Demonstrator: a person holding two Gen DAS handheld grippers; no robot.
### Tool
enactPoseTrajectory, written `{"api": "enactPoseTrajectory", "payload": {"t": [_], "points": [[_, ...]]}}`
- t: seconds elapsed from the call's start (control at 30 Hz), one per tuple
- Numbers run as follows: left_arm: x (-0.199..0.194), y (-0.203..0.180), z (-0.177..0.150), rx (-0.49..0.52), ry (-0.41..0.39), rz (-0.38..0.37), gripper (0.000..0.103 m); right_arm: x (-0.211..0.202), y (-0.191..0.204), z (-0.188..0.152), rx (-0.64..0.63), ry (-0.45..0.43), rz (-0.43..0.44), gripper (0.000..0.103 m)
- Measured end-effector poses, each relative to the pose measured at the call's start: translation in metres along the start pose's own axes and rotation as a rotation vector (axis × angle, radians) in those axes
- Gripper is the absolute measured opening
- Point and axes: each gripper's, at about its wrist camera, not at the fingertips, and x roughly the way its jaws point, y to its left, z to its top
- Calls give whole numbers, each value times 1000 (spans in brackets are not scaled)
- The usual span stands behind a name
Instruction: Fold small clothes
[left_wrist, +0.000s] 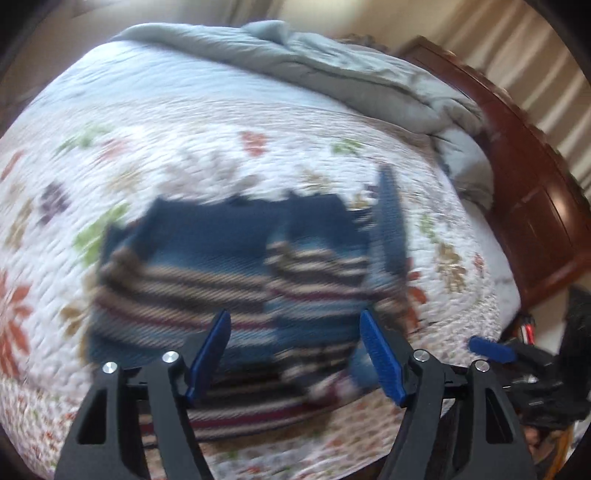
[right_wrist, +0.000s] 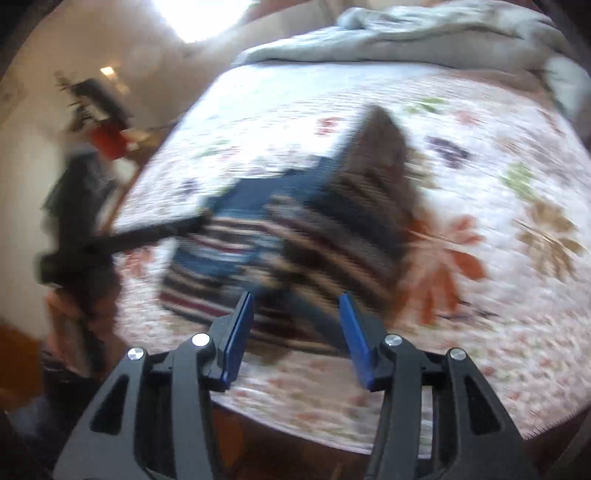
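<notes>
Your left tool (left_wrist: 293, 317) stands wide, its blue fingers (left_wrist: 208, 354) spread apart with nothing pressed between them; it hangs above the near part of the striped garment (left_wrist: 207, 273). Your right tool (right_wrist: 297, 299) is parted to a middling gap, also gripping nothing, and points down at the same garment (right_wrist: 258, 251) from the other side. The garment, dark blue with brown, cream and maroon stripes, lies on the bed's floral quilt (left_wrist: 221, 122), partly folded, with one flap doubled over the rest. Both views are blurred, so the exact fold lines are hard to read. A grey blanket (left_wrist: 295, 62) is bunched along the far edge of the bed, beside a dark wooden headboard (left_wrist: 535, 199).
</notes>
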Motion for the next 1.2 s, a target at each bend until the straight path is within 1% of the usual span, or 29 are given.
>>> {"api": "enactPoseTrajectory", "payload": {"t": [0.03, 0.07, 0.13, 0.17, 0.23, 0.33, 0.37, 0.4, 0.43, 0.47, 0.5, 0.57, 0.63, 0.7, 0.8, 0.9, 0.97, 1.03, 1.1, 1.2], "points": [[9, -16, 8, 23, 11, -6, 74, 4, -19, -5, 31, 20, -38, 48], [19, -32, 14, 46, 24, -5, 74, 11, -26, -9, 48, 34, -57, 45], [38, -55, 23, 80, 46, 8, 74, 21, -48, -18, 80, 57, -87, 45], [50, -65, 28, 95, 59, 26, 74, 27, -56, -21, 93, 67, -89, 45], [74, -79, 37, 112, 93, 64, 74, 40, -68, -26, 125, 88, -66, 45], [98, -86, 42, 120, 127, 88, 74, 50, -82, -31, 146, 96, -45, 45], [104, -87, 44, 118, 132, 93, 71, 52, -84, -31, 148, 96, -40, 45], [110, -86, 45, 108, 135, 97, 65, 54, -86, -31, 151, 95, -30, 45], [113, -84, 45, 98, 144, 78, 40, 55, -86, -30, 151, 95, -24, 45], [116, -80, 44, 77, 166, 42, 24, 55, -86, -26, 149, 94, -21, 45], [117, -75, 43, 48, 172, 21, 23, 57, -85, -25, 147, 92, -18, 45], [114, -67, 41, 18, 160, -1, 19, 60, -90, -18, 142, 89, -12, 45], [105, -52, 39, -39, 148, -40, 17, 61, -88, -15, 137, 84, 0, 45], [88, -34, 35, -97, 127, -103, 17, 62, -86, -11, 135, 82, 6, 45], [60, -13, 28, -121, 74, -125, 16, 61, -78, -6, 121, 68, 31, 45], [46, 14, 19, -172, 50, -131, 16, 61, -65, -2, 100, 61, 51, 45], [50, 36, 10, -194, 55, -102, 16, 64, -56, 1, 82, 57, 59, 45], [68, 60, 1, -238, 88, -66, 16, 69, -45, 4, 67, 56, 73, 45], [83, 75, -7, -277, 111, -73, 17, 76, -37, 5, 58, 65, 87, 45], [81, 77, -9, -283, 101, -112, 20, 92, -24, 5, 34, 95, 76, 45]]}}
